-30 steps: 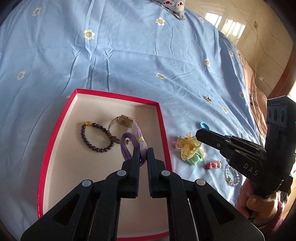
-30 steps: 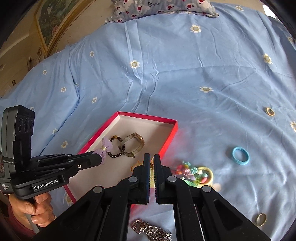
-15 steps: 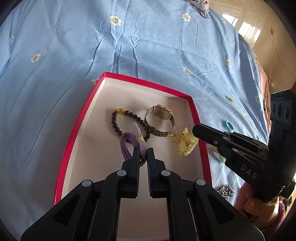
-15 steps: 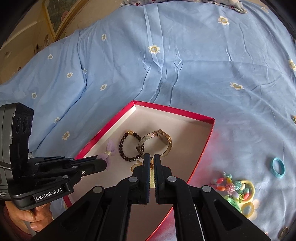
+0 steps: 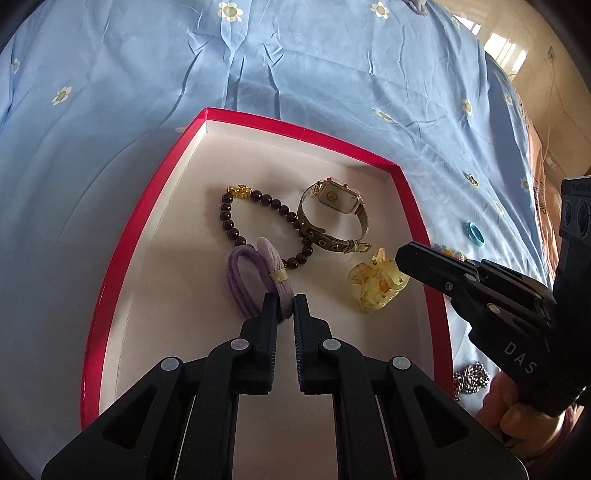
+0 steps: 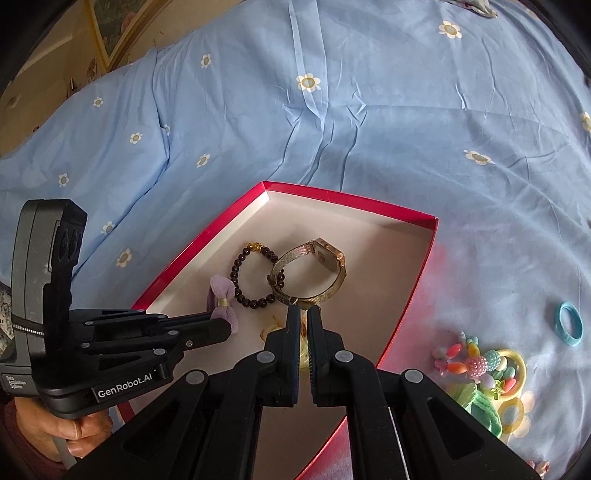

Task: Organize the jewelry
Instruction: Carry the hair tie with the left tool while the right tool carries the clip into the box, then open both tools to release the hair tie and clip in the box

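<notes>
A red-rimmed box (image 5: 147,206) with a white floor lies on the blue bedspread; it also shows in the right wrist view (image 6: 428,258). Inside lie a dark bead bracelet (image 5: 229,221) and a gold watch (image 5: 338,195). My left gripper (image 5: 285,301) is shut on a purple hair tie with a bow (image 5: 258,273), low over the box floor. My right gripper (image 6: 300,312) is shut on a yellow hair claw (image 5: 376,282), also inside the box, near its right wall. In the right wrist view the claw (image 6: 271,328) is mostly hidden behind the fingers.
On the bedspread right of the box lie a blue ring-shaped hair tie (image 6: 569,323), a pile of colourful beaded and green hair pieces (image 6: 480,369) and a silver chain (image 5: 471,380). A picture frame (image 6: 122,26) stands at the far left.
Both grippers moved over the box and lowered toward its floor. The right one carried the yellow claw from the bedspread into the box. The purple tie stays gripped.
</notes>
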Available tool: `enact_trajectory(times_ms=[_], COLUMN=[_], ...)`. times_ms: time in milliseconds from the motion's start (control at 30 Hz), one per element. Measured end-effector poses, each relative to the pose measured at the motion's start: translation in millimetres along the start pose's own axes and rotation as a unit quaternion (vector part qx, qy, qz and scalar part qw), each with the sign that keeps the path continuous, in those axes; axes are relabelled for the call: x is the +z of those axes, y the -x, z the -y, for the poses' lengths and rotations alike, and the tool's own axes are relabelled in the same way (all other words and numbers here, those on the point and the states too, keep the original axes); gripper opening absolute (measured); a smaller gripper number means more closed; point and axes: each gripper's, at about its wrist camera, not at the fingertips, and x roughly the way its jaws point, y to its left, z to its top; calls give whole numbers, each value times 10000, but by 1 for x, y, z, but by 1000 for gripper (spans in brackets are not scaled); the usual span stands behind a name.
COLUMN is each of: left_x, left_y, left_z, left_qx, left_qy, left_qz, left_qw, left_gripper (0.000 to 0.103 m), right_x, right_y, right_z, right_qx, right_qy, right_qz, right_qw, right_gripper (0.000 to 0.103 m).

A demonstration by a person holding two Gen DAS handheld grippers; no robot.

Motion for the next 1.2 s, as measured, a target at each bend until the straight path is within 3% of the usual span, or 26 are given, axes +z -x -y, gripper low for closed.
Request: enact_trajectory(times_ms=[67,367,500,633,767,900,967,1200], left_x=[1,3,2,2,2,2,2,-8], left_y=[0,1,4,7,12,21,27,39], left_z=[0,-2,-4,-5,-4,-2,0,10], left_qx=[7,8,28,38,59,72,76,-71], left_qy=[19,119,140,163,155,155,138,205], left_qz=[-1,-3,12,37,84,175,232,314], left_qw=[10000,9999,9999,9999,9998,9997,9996,9993], left_gripper=[7,10,16,21,22,32,36,52], right_x=[0,2,3,3,3,4,3,-10], right_y=[0,-1,-2,-2,3,12,20,52], right_z=[1,2,3,5,3,3,3,14], right_qx=[25,86,91,136,145,140,145,-36], right_qy=[-25,-152,-203,-284,-280,-291,-320,-420], right_qz=[-12,-73,-91,-99,-63,12,61,224], right_qw=[10000,9998,9997,9995,9995,9995,9994,9989], right_gripper=[8,9,10,22,23,27,37,50])
